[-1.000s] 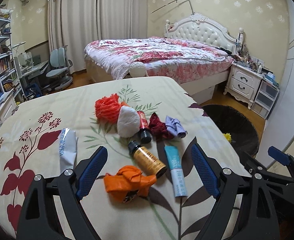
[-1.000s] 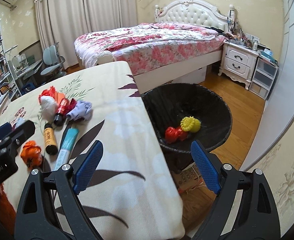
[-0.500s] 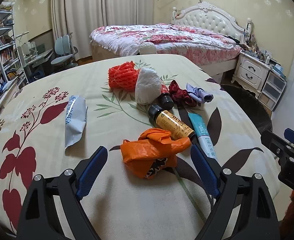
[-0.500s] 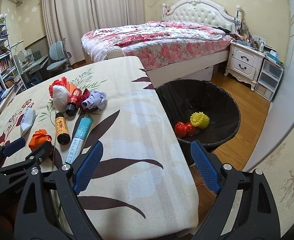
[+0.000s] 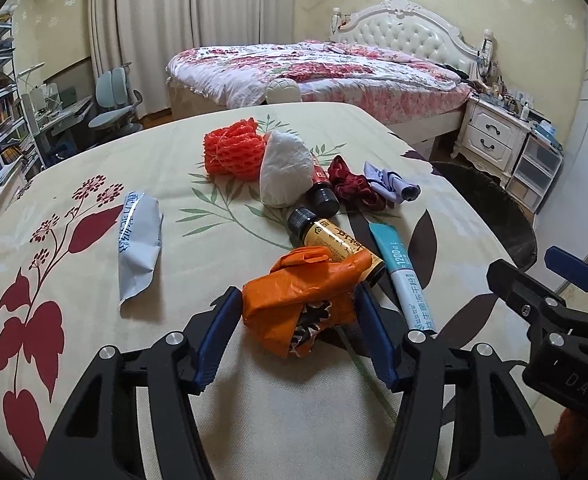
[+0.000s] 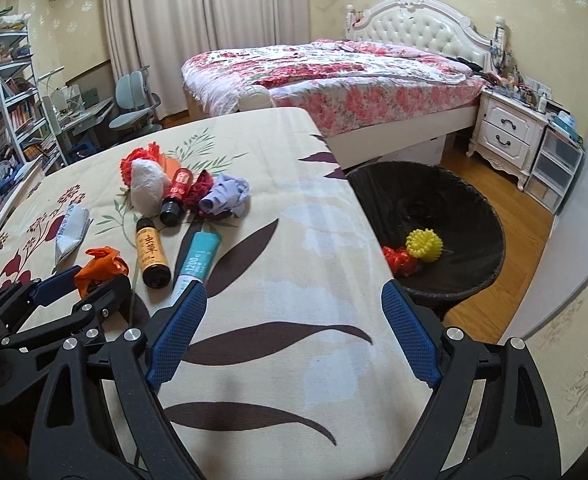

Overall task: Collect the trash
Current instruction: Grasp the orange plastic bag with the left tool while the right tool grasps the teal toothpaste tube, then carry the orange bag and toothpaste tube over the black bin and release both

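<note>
Left wrist view: left gripper (image 5: 298,316) angled down at the cloth-covered table (image 5: 93,208), its jaws closing with the crumpled orange wrapper (image 5: 302,300) between them; the blue pads flank the wrapper on both sides and appear just at its edges, firm pinch not yet evident. Placement reads as the start of a pick: wrapper is the nearest piece of litter. Just behind it, touching or nearly so, a yellow-labelled bottle (image 5: 338,242) on its side; beside that a teal tube (image 5: 402,276). Further back, clustered: red foam net (image 5: 231,150), white crumpled paper (image 5: 283,174), red bottle (image 5: 324,192), dark red fabric scrap (image 5: 352,186), lilac scrap (image 5: 392,182). Apart to the left, a silver-white pouch (image 5: 139,242). Right gripper's body visible at the right edge. Right wrist view: right gripper (image 6: 294,336) spread wide and empty above bare cloth near the table's edge, seemingly standing by. Black-lined waste bin (image 6: 474,216) on the floor just beside the table, holding a yellow ball-like item (image 6: 424,244) and a red crumpled piece (image 6: 400,260); sited within easy reach for drops.
</note>
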`<state>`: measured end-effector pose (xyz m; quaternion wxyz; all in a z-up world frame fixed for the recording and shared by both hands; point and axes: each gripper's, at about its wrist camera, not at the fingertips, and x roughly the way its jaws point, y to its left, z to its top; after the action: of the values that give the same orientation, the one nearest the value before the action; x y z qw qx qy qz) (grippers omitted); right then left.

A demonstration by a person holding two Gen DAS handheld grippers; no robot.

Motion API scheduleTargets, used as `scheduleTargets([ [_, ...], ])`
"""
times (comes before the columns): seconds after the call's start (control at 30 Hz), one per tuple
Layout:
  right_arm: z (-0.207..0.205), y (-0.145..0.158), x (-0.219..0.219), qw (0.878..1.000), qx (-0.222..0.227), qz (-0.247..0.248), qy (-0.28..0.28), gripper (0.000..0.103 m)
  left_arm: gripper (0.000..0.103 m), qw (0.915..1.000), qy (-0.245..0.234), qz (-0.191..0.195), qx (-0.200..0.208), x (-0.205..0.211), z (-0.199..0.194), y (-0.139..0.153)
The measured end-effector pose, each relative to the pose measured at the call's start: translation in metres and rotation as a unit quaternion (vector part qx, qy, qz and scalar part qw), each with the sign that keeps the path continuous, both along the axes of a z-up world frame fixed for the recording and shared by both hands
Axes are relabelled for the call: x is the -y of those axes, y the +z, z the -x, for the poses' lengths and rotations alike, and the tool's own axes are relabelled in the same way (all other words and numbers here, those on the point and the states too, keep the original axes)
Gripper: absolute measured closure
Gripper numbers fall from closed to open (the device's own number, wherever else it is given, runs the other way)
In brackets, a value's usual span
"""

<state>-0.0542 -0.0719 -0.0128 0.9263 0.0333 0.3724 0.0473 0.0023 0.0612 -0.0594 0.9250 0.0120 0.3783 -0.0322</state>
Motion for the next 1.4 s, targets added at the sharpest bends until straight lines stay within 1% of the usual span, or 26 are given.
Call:
scheduleTargets([
  [0.07, -0.002, -0.001, -0.008, 1.0, -0.003, 0.003, 0.011, 0.019, 0.044, 1.0, 0.003, 0.001, 0.006, -0.004, 0.002, 0.003],
  [0.1, -0.003, -0.002, -0.012, 1.0, -0.006, 0.002, 0.017, 0.022, 0.044, 0.9999, 0.005, 0.0, 0.011, -0.006, 0.004, 0.006],
  [0.23, -0.01, -0.006, -0.027, 0.999, -0.017, 0.0, 0.037, 0.029, 0.044, 0.9996, 0.013, -0.011, 0.025, -0.015, 0.011, 0.012],
  [0.3, -0.013, -0.008, -0.035, 0.999, -0.022, 0.002, 0.048, 0.036, 0.044, 0.9994, 0.019, -0.009, 0.026, -0.023, 0.013, 0.013],
  [0.43, -0.021, -0.014, -0.05, 0.997, -0.036, 0.006, 0.065, 0.042, 0.044, 0.999, 0.033, -0.003, 0.029, -0.036, 0.016, 0.015],
  [0.47, -0.022, -0.016, -0.052, 0.997, -0.039, 0.007, 0.068, 0.046, 0.044, 0.9989, 0.036, -0.002, 0.03, -0.039, 0.017, 0.015],
  [0.53, -0.025, -0.02, -0.057, 0.996, -0.046, 0.014, 0.072, 0.049, 0.044, 0.9988, 0.041, 0.002, 0.029, -0.043, 0.016, 0.015],
  [0.57, -0.025, -0.022, -0.057, 0.996, -0.05, 0.017, 0.073, 0.053, 0.044, 0.9987, 0.042, 0.003, 0.029, -0.045, 0.016, 0.016],
  [0.67, -0.025, -0.023, -0.058, 0.996, -0.051, 0.02, 0.074, 0.055, 0.044, 0.9985, 0.046, 0.006, 0.028, -0.048, 0.016, 0.015],
  [0.73, -0.023, -0.023, -0.057, 0.996, -0.049, 0.022, 0.074, 0.062, 0.044, 0.9984, 0.047, 0.008, 0.028, -0.048, 0.016, 0.014],
  [0.77, -0.022, -0.023, -0.056, 0.996, -0.048, 0.022, 0.074, 0.069, 0.044, 0.9984, 0.047, 0.009, 0.029, -0.048, 0.016, 0.014],
  [0.8, -0.021, -0.022, -0.056, 0.996, -0.048, 0.024, 0.075, 0.078, 0.044, 0.9984, 0.047, 0.009, 0.029, -0.049, 0.016, 0.014],
  [0.87, -0.021, -0.022, -0.054, 0.995, -0.049, 0.02, 0.08, 0.086, 0.044, 0.9984, 0.046, 0.011, 0.03, -0.048, 0.016, 0.014],
  [1.0, -0.018, -0.021, -0.052, 0.995, -0.051, 0.012, 0.085, 0.088, 0.044, 0.9984, 0.043, 0.015, 0.032, -0.045, 0.018, 0.015],
  [1.1, -0.012, -0.014, -0.049, 0.995, -0.043, 0.005, 0.087, 0.089, 0.044, 0.9984, 0.041, 0.019, 0.035, -0.044, 0.02, 0.017],
  [1.27, -0.001, 0.006, -0.041, 0.996, -0.018, -0.001, 0.085, 0.089, 0.044, 0.9979, 0.034, 0.024, 0.049, -0.037, 0.022, 0.028],
  [1.4, 0.001, 0.025, -0.021, 0.998, 0.008, -0.004, 0.063, 0.089, 0.044, 0.997, 0.023, 0.031, 0.067, -0.027, 0.021, 0.04],
])
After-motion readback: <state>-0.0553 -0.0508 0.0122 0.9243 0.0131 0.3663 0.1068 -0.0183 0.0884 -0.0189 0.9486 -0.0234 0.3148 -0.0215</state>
